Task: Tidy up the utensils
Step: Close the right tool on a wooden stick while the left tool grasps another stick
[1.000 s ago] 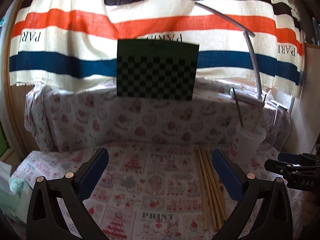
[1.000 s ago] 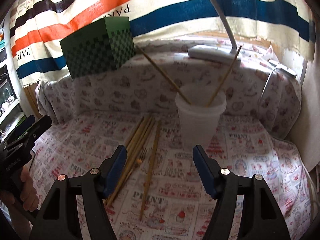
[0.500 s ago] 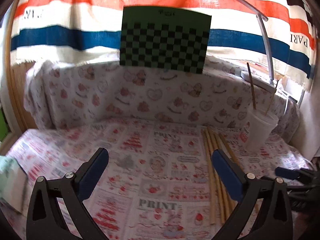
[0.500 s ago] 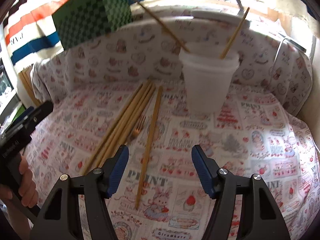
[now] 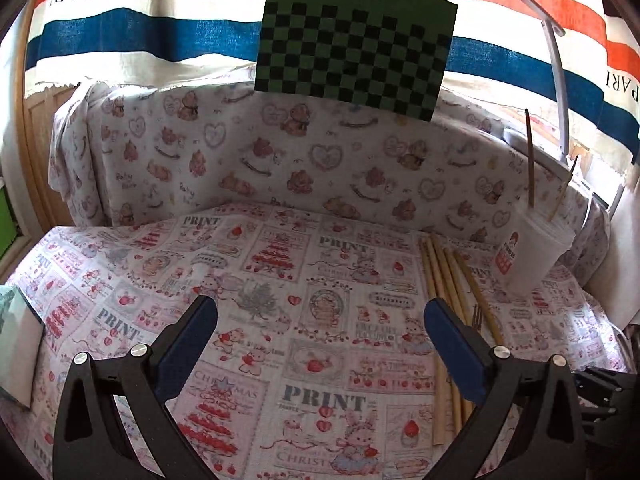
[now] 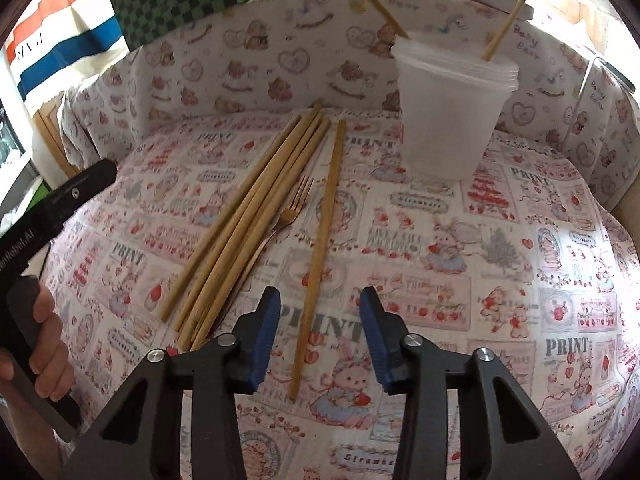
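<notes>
A single wooden chopstick [image 6: 320,248] lies on the printed tablecloth [image 6: 500,280], apart from a bundle of several chopsticks [image 6: 248,216] with a gold fork [image 6: 292,208] beside it. My right gripper [image 6: 318,308] hangs low over the single stick, which runs between the jaws. They are closing, and the pads do not touch it. Behind stands a white plastic cup [image 6: 452,112] holding two sticks. My left gripper [image 5: 320,312] is open over bare cloth, with the chopsticks [image 5: 444,276] and cup [image 5: 532,256] to its right.
A padded wall in teddy-bear cloth [image 5: 280,160] rings the table's back and sides. A green checkered board [image 5: 352,52] and a striped cloth hang above it. A white lamp arm [image 5: 556,60] curves over the cup. A pale box [image 5: 16,340] sits at the left edge.
Both grippers have sunk toward the table and tilted down. The right jaws have narrowed around the single chopstick. The left jaws stay wide.
</notes>
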`<state>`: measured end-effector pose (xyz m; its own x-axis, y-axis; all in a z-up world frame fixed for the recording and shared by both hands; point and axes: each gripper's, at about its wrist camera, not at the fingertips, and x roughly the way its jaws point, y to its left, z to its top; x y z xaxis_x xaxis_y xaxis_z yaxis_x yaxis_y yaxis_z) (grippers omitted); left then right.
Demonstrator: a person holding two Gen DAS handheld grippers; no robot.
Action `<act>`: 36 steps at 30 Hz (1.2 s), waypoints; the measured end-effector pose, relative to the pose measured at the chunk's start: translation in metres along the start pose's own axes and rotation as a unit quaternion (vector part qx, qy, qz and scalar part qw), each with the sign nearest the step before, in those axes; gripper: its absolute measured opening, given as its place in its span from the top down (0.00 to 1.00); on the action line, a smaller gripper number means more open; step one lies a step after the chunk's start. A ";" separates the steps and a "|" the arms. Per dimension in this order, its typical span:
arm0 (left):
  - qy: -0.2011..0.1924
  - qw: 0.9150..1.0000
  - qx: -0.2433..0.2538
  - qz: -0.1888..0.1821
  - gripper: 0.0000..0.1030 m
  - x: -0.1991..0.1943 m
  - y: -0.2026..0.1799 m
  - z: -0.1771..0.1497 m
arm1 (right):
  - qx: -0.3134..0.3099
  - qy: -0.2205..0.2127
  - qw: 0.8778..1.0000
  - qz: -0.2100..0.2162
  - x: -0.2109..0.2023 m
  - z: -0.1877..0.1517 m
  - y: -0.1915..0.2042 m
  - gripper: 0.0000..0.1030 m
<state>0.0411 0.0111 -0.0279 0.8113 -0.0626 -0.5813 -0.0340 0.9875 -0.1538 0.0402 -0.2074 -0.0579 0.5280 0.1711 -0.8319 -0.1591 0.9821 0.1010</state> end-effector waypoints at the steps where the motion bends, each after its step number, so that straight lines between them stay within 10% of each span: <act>1: 0.001 1.000 0.000 0.000 0.01 0.000 0.000 0.000 | -0.004 -0.002 1.000 -0.006 0.000 0.000 0.001 0.60; 11: 0.026 0.997 0.067 0.014 0.01 0.007 -0.022 -0.009 | -0.026 -0.015 0.999 -0.044 0.002 -0.002 0.007 0.80; 17: 0.059 0.994 0.073 -0.049 0.01 0.011 -0.030 -0.013 | 0.052 -0.015 0.998 -0.037 0.002 0.005 -0.020 0.94; 27: 0.127 0.984 0.085 -0.089 0.48 0.025 -0.045 -0.022 | 0.092 -0.078 0.993 -0.016 -0.022 0.011 -0.038 0.94; 36: 0.158 0.976 0.103 -0.106 0.68 0.027 -0.056 -0.030 | 0.083 -0.084 0.993 -0.014 -0.028 0.009 -0.036 0.94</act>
<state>0.0477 -0.0503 -0.0586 0.5662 -0.2784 -0.7758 0.2593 0.9536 -0.1530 0.0387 -0.2465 -0.0330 0.6638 0.1409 -0.7345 -0.0100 0.9837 0.1797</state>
